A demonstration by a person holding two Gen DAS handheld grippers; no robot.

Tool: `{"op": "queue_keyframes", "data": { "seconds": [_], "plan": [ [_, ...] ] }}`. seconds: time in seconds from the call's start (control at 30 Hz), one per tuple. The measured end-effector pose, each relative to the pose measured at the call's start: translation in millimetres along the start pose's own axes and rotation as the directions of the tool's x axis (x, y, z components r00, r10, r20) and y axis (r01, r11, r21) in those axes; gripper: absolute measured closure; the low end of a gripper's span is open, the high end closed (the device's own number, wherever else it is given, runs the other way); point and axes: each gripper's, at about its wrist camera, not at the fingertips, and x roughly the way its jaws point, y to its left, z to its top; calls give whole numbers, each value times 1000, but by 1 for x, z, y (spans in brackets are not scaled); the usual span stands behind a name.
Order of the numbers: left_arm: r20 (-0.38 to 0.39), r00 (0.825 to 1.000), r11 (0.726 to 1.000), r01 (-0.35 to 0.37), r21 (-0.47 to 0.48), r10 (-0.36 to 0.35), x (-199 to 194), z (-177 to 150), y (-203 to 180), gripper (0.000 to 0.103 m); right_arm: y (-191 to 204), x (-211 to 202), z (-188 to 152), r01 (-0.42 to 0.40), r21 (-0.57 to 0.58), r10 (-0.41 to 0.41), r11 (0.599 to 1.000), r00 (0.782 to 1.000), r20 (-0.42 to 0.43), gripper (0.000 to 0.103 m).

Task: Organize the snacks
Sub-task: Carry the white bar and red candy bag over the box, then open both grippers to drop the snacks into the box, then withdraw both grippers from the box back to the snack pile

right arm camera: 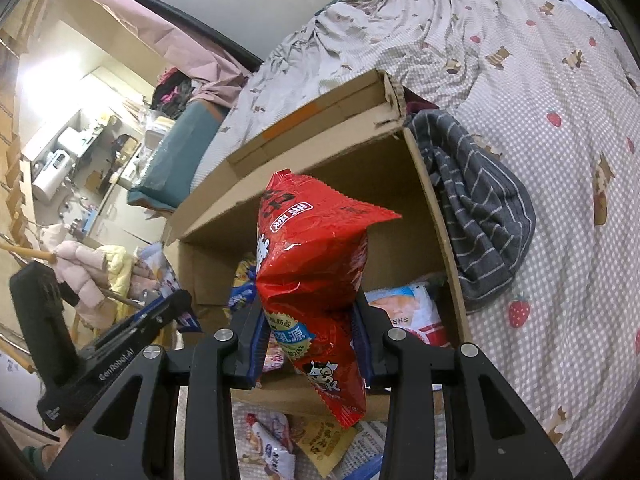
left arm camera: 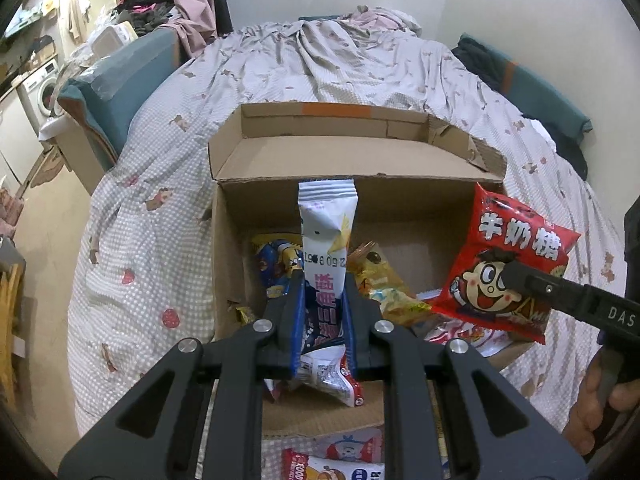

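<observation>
Here we were in the middle of the packing step: each gripper carried one snack above the open cardboard box [left arm camera: 248,232] that stood on the bed [left arm camera: 152,184]. The left gripper [left arm camera: 323,280] had its jaws closed narrow on a slim white and blue packet [left arm camera: 325,236], which stood up over the middle of the box. The right gripper [right arm camera: 311,300] held a red candy bag [right arm camera: 316,248], its jaws set wider and pressed on the lower part of the bag, near the right wall of the box.

We judged that the next move called for lowering both snacks past the rim and then opening the jaws, with care that the red bag did not catch on the right wall. Several snacks [left arm camera: 384,288] lay already on the bottom of the box.

The left wrist view showed us the whole box front on, its back flap [left arm camera: 344,152] folded away, and the cartoon face of the red bag. The right wrist view showed what the other did not: a striped grey cloth [right arm camera: 476,216] just beside the right wall of the box, and more loose snacks [right arm camera: 272,444] on the bed before its front edge.
</observation>
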Motion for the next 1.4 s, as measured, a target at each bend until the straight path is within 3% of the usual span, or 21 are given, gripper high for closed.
{"op": "queue_keyframes", "data": {
  "seconds": [0.5, 0.7, 0.73, 0.77, 0.8, 0.83, 0.87, 0.93, 1.4],
  "plan": [
    [0, 1000, 1000, -3, 28, 3, 0, -4, -6, 89, -20, 17, -2, 55, 84, -51, 995, 998, -49, 63],
    [2, 1000, 1000, -8, 27, 8, -2, -4, -6, 88, -19, 11, 1, 17, 89, -16, 996, 1000, -7, 62],
    [-4, 1000, 1000, -4, 23, 4, -1, -4, -6, 86, -18, 10, 1, 11, 91, -11, 996, 1000, 1, 59],
    [-8, 1000, 1000, 3, 21, -3, -2, -4, -5, 77, -18, 8, 2, 10, 94, -12, 995, 1000, 12, 55],
    [-10, 1000, 1000, 11, 17, -10, -2, -4, -5, 70, -18, 6, 2, 13, 98, -15, 995, 1000, 21, 41],
    [-8, 1000, 1000, 13, 12, -13, -3, -3, -5, 52, -18, 4, 2, 16, 104, -19, 994, 999, 27, 23],
    [0, 1000, 1000, 11, 8, -11, -5, -3, -4, 34, -18, 2, 3, 8, 106, -11, 994, 1000, 28, 17],
    [20, 1000, 1000, 7, 1, -7, -9, -4, -4, 22, -18, 0, 4, -11, 104, 8, 995, 1000, 30, 14],
    [43, 999, 1000, 1, 21, -2, -16, -12, -8, 22, -14, 0, 3, -14, 100, 12, 995, 1000, 21, 14]
  ]
}}
